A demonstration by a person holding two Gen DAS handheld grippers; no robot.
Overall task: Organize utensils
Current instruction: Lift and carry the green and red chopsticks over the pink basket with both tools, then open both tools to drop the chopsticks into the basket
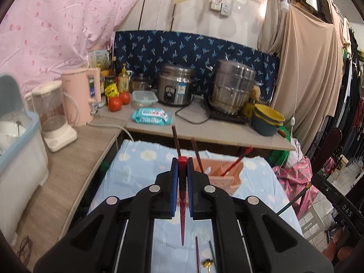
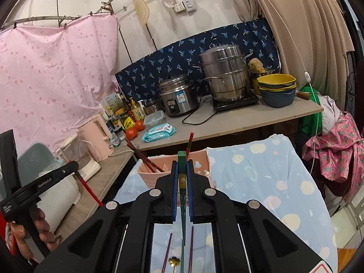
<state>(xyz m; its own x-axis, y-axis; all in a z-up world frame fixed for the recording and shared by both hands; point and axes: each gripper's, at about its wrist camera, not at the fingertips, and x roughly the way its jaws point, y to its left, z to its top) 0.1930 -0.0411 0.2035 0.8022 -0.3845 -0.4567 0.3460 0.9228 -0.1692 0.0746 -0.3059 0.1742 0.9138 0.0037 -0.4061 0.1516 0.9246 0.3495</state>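
Both grippers' jaws are clenched near the thick ends of thin, stiff, probably slippery chopsticks, the left gripper (image 1: 182, 173) grasping a red chopstick (image 1: 182, 204) and the right gripper (image 2: 182, 175) a green chopstick (image 2: 182, 204), near the pink basket (image 2: 200, 159).

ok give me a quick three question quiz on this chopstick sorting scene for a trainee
1. True or false: the left gripper is shut on a red chopstick.
2. What colour is the chopstick held in the right gripper? A) purple B) green C) brown
3. Fill in: the pink holder on the blue cloth already has ___ in it.

Key
1. True: its blue pads close on the red stick.
2. B: a green chopstick with a gold emblem sits between the pads.
3. Chopsticks: dark brown ones lean left and a red one stands up. More utensils lie on the cloth beneath the grippers.
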